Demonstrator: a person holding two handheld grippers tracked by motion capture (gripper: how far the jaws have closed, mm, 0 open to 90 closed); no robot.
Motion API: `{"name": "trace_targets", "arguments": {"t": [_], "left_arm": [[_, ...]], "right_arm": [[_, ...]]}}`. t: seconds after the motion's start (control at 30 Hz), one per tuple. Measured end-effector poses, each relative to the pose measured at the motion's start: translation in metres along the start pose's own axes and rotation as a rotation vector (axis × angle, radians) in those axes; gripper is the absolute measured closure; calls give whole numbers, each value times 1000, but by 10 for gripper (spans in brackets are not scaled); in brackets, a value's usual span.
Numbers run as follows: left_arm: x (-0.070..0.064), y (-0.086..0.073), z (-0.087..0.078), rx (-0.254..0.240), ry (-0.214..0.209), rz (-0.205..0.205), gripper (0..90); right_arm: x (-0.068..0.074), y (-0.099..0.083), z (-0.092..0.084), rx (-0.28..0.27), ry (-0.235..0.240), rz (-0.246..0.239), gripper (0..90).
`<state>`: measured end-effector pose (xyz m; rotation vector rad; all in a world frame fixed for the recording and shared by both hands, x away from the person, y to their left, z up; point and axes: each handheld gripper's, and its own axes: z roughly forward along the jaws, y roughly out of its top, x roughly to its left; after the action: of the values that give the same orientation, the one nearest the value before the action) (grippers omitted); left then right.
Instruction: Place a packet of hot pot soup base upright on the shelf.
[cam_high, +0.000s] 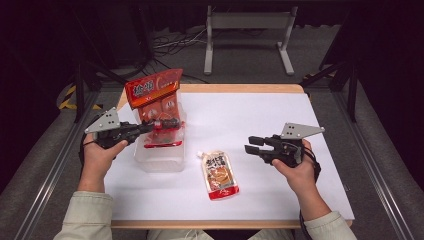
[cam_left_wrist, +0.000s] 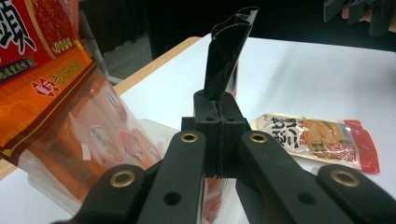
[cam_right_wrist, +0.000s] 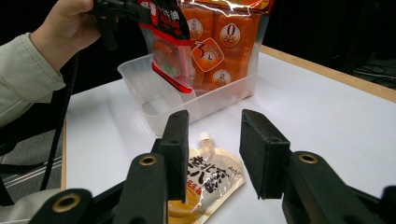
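Sachet (cam_high: 164, 131), small and red, pinched by its top edge between the closed jaws of the left gripper (cam_high: 150, 126) and hanging over the clear plastic bin (cam_high: 159, 159) at the left of the white table (cam_high: 260, 120). Seen end-on in the left gripper view (cam_left_wrist: 227, 56), rising dark and folded from the shut jaws. Seen again in the right gripper view (cam_right_wrist: 169, 42), lower end dangling inside the bin's near compartment. Held by the left hand (cam_high: 102, 150), wrapped round the gripper body left of the bin. Just behind the sachet, a tall orange bag (cam_high: 155, 97) of individually wrapped pieces, standing in the far part of the bin, its red header tilted toward the left. Right of the bin and nearer the table's front edge, a spouted pouch (cam_high: 219, 175) lying flat on the white surface, spout pointing away, red band at its near end. Apart from the bin, not touching it. Farther right, the right gripper (cam_high: 252, 143) held in the right hand (cam_high: 295, 170), raised above the table, jaws spread apart with nothing between them, pointing left toward the pouch and bin.
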<state>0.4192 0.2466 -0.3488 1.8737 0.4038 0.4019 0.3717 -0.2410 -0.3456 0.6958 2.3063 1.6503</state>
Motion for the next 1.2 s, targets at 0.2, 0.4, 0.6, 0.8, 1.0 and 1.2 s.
{"name": "trace_targets", "arguments": {"t": [0.2,0.4,0.6,0.8,1.0,1.2], "left_arm": [[1,-4,2,-4,-14,-11,895],[1,-10,11,51,-21,-10,892],[3,-18,17,83,-26,-39,882],[4,-26,20,108,-29,-90,861],[3,-28,16,150,10,-115,828],[4,-31,9,130,37,-149,736]], "right_arm": [[0,-1,3,2,11,2,635],[1,-1,5,3,20,3,633],[0,-1,6,3,20,3,630],[0,-1,7,5,26,6,624],[-1,-1,13,21,42,10,602],[-1,-1,17,31,51,12,585]]}}
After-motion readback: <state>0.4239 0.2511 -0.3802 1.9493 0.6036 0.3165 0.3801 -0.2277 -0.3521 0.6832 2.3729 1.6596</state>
